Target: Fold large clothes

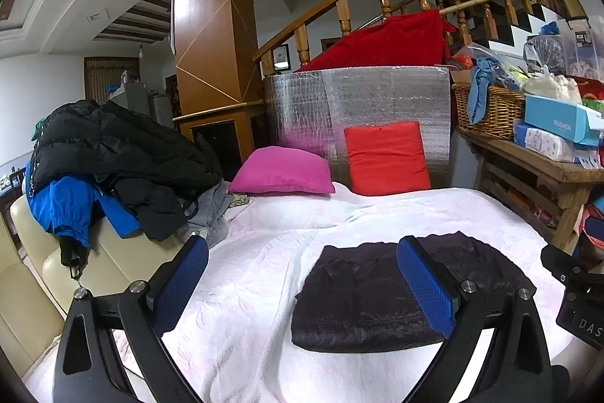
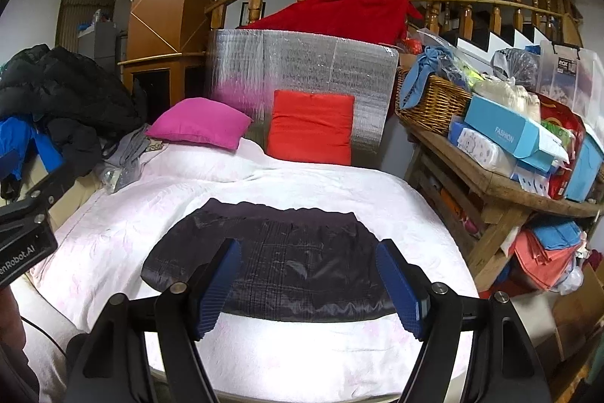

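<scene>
A dark, shiny garment (image 1: 377,297) (image 2: 287,259) lies folded into a flat rectangle on the white bed cover (image 1: 256,252) (image 2: 302,184). My left gripper (image 1: 302,242) hovers open over the garment's left edge, nothing between its blue pads (image 1: 185,282). My right gripper (image 2: 307,246) is open too and hangs above the garment's near edge, apart from the cloth. Each gripper shows at the edge of the other's view: the right gripper's body (image 1: 577,289) and the left gripper's body (image 2: 26,225). A pile of unfolded clothes (image 1: 113,153) (image 2: 56,89), a black puffer jacket over a blue one, sits at the left.
A pink pillow (image 1: 281,170) and a red pillow (image 1: 387,157) lean at the bed's head against a silver foil board (image 1: 358,93). A wooden table (image 2: 490,184) with a wicker basket (image 2: 434,104) and boxes crowds the right side. A cream sofa (image 1: 30,252) stands left.
</scene>
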Demonstrator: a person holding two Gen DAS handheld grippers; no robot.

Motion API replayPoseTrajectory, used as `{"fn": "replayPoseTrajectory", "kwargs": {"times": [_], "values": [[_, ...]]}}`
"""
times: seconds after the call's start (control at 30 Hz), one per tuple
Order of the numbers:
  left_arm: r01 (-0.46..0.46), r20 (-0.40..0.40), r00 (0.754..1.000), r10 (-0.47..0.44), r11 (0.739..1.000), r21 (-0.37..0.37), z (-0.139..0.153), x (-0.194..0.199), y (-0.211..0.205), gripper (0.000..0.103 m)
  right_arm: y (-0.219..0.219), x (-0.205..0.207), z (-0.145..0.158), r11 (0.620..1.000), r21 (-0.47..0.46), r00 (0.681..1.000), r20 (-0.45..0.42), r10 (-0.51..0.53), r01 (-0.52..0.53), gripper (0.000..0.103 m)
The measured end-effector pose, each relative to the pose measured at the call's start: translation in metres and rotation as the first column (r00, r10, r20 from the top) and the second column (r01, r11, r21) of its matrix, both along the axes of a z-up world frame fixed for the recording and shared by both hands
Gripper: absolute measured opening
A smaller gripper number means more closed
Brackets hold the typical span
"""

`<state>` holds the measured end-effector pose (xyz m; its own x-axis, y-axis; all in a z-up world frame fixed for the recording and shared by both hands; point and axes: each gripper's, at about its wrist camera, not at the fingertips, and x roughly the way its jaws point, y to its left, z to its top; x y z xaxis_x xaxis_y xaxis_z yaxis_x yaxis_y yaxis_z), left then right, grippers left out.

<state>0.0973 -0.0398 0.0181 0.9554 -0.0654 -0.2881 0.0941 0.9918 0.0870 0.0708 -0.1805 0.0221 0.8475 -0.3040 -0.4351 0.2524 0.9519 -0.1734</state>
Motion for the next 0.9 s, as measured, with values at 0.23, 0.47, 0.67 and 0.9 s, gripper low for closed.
{"fn": "replayPoseTrajectory", "kwargs": {"times": [0.23,0.47,0.67,0.9], "values": [[0.001,-0.007,1.0,-0.001,1.0,-0.002,-0.001,0.001,-0.001,0.1,-0.003,0.0,0.001,1.0,0.006,1.0,0.0,-0.003,0.003,0.078],[0.007,-0.021,1.0,-0.007,1.0,0.008,-0.004,0.005,-0.004,0.1,-0.009,0.001,-0.007,1.0,0.022,1.0,-0.014,-0.014,0.015,0.078],[0.013,-0.025,1.0,-0.013,1.0,0.012,-0.005,0.006,-0.008,0.1,-0.012,0.001,-0.007,0.999,0.033,1.0,-0.009,-0.017,0.018,0.078],[0.061,-0.086,0.994,-0.069,0.994,-0.094,-0.014,0.042,0.024,0.1,-0.047,0.007,0.0,0.996,0.09,0.999,0.015,-0.032,0.031,0.077]]}}
